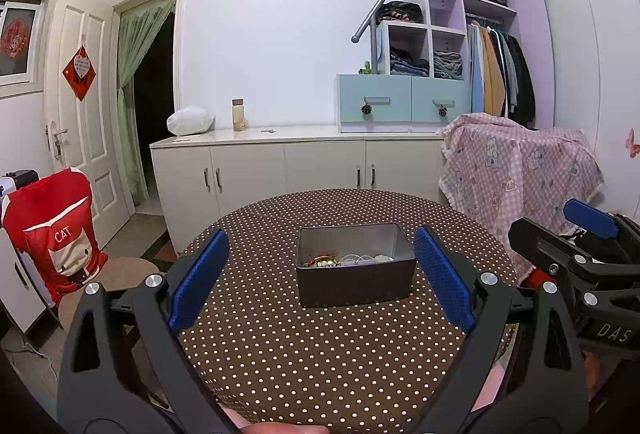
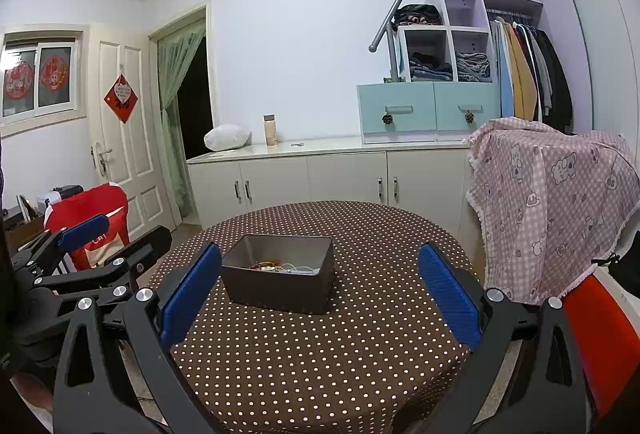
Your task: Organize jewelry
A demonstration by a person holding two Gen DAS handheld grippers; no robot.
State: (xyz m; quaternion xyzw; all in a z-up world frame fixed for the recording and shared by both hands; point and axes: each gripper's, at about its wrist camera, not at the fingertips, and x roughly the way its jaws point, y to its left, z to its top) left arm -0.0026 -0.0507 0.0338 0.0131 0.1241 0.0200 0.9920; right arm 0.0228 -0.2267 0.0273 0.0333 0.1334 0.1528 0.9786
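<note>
A dark metal box (image 1: 354, 274) (image 2: 280, 286) stands on the round table with a brown polka-dot cloth (image 1: 320, 354) (image 2: 320, 346). Inside it lies a tangle of jewelry (image 1: 344, 260) (image 2: 282, 267): beads, an orange-red piece, pale strands. My left gripper (image 1: 320, 278) is open, held above the table's near side, with the box seen between its blue pads (image 1: 198, 280). My right gripper (image 2: 320, 290) is open too, with nothing between its fingers; the box sits ahead and a little left. Each gripper shows at the edge of the other's view.
A chair with a red cat cover (image 1: 56, 234) stands left of the table. A pink checked cloth (image 1: 520, 174) drapes something at the right. White cabinets (image 1: 280, 170) line the wall behind, with a bottle (image 1: 238, 115) and blue drawers (image 1: 400, 104) on top.
</note>
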